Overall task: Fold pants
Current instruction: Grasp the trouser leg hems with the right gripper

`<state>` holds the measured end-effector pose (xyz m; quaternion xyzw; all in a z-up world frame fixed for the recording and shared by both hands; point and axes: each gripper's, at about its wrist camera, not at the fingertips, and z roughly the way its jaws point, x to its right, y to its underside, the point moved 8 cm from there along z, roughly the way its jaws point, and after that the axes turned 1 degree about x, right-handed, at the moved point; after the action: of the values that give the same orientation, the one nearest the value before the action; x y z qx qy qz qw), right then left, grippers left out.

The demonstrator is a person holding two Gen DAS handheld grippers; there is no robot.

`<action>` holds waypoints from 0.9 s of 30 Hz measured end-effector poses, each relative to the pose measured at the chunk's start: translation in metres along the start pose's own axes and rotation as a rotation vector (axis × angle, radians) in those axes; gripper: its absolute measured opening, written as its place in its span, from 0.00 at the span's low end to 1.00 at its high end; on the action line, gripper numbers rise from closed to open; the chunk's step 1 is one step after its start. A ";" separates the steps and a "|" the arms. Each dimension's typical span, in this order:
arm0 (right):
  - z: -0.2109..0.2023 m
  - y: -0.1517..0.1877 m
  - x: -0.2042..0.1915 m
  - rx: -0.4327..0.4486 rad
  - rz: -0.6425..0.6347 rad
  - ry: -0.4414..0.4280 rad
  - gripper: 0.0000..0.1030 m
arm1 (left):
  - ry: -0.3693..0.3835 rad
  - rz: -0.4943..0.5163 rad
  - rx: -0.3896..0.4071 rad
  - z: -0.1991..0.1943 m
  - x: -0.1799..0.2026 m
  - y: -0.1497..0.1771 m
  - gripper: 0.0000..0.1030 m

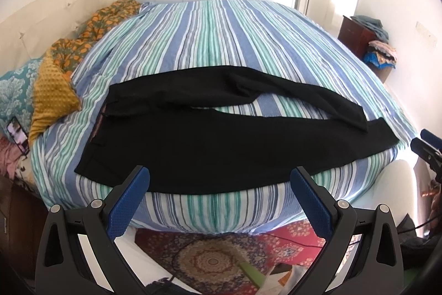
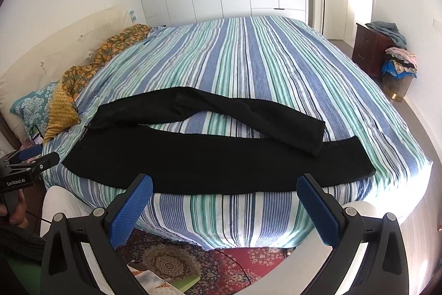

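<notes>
The pants point(image 1: 210, 145) lie spread flat on the bed point(image 1: 221, 46), near its near edge, waistband to the left and hems to the right. The near leg runs straight along the edge; the far leg bows away and comes back so that its hem overlaps the near leg at the right. No fold looks made yet, so by my reading the task is at its start: legs to be laid one on the other, then folded along their length. The left claw point(image 1: 219, 184) hangs released and empty above the near edge, jaws wide apart. The right claw point(image 2: 224, 191) is likewise spread and holds nothing. In the right wrist view the left tool's body reads "GenRobot.AI"; no label on the pants can be read
</notes>
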<state>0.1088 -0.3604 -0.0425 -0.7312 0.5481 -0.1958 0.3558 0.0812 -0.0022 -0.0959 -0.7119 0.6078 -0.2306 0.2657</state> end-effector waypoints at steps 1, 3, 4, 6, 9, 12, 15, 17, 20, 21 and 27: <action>0.002 -0.002 0.002 0.021 -0.016 -0.008 1.00 | -0.002 0.001 -0.001 0.001 0.000 0.000 0.99; 0.016 -0.004 0.014 0.028 -0.053 0.011 1.00 | -0.008 0.005 0.000 0.002 0.000 -0.001 0.99; 0.026 -0.006 0.024 0.018 -0.064 0.033 1.00 | -0.012 0.008 0.004 0.003 0.000 -0.001 0.99; 0.051 -0.009 0.051 -0.025 -0.068 0.072 1.00 | -0.019 0.011 0.011 0.004 0.000 -0.003 0.99; 0.093 -0.013 0.081 -0.082 -0.062 0.084 1.00 | -0.021 0.008 0.013 0.007 0.001 -0.005 0.99; 0.141 -0.011 0.085 -0.160 -0.079 0.043 0.98 | -0.023 0.013 0.014 0.009 0.004 -0.007 0.99; 0.182 -0.011 0.083 -0.201 -0.168 0.050 0.91 | -0.024 0.010 -0.001 0.013 0.004 -0.007 0.99; 0.208 -0.008 0.082 -0.230 -0.217 0.076 0.86 | -0.022 -0.001 -0.015 0.015 0.002 -0.005 0.99; 0.241 -0.008 0.086 -0.246 -0.296 0.126 0.84 | -0.020 -0.020 -0.038 0.022 -0.001 -0.002 0.99; 0.252 -0.007 0.087 -0.252 -0.326 0.138 0.83 | -0.020 -0.024 -0.046 0.024 -0.002 -0.001 0.99; 0.302 -0.016 0.104 -0.304 -0.453 0.171 0.16 | -0.024 -0.041 -0.103 0.040 -0.006 0.004 0.99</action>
<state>0.3572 -0.3633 -0.2435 -0.8607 0.4221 -0.2469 0.1418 0.1034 0.0068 -0.1284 -0.7399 0.6007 -0.1956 0.2313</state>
